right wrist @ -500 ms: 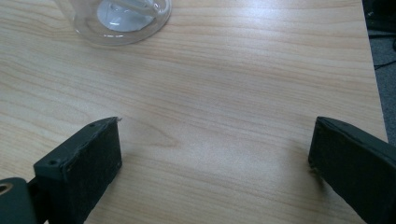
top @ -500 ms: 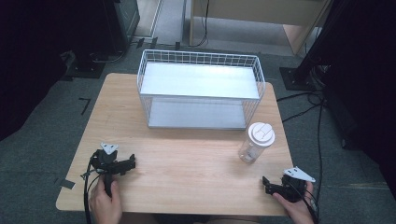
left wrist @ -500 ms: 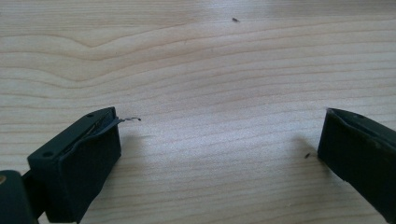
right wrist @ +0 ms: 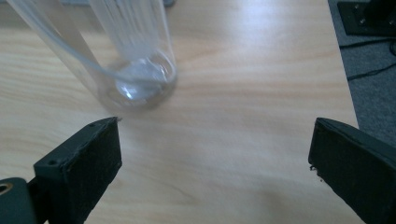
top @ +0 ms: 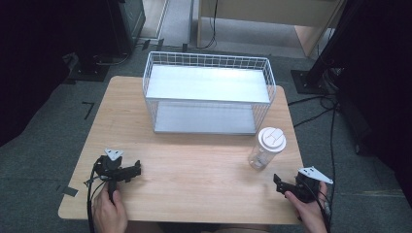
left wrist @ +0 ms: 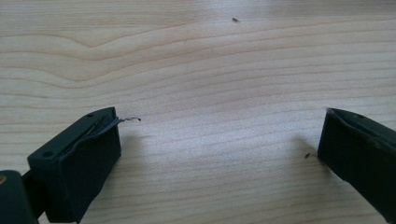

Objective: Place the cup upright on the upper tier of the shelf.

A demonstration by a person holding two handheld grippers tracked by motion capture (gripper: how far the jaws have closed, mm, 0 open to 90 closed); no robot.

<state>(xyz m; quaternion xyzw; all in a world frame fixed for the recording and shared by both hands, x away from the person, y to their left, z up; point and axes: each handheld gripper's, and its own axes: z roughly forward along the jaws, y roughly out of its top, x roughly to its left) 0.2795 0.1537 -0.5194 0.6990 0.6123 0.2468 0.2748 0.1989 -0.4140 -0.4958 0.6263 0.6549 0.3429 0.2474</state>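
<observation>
A clear plastic bottle [top: 265, 149] with a white lid stands upright near the table's right edge. Its base [right wrist: 138, 79] appears blurred in the right gripper view, just beyond the jaws and to their left. My right gripper [top: 278, 182] sits near the front right corner, a short way in front of the bottle and apart from it. It is open [right wrist: 215, 158] with only wood between its jaws. My left gripper [top: 135, 171] rests at the front left, pointing right. Its jaws stand wide open [left wrist: 219, 154] over bare tabletop.
A white wire rack [top: 209, 57] with two flat shelves stands at the back middle of the wooden table [top: 194, 170]. Cables [top: 320, 104] and black stands surround the table on the grey floor. The table's right edge runs close beside the bottle.
My right gripper has crept slightly forward toward the bottle. The left gripper and the bottle have kept still.
</observation>
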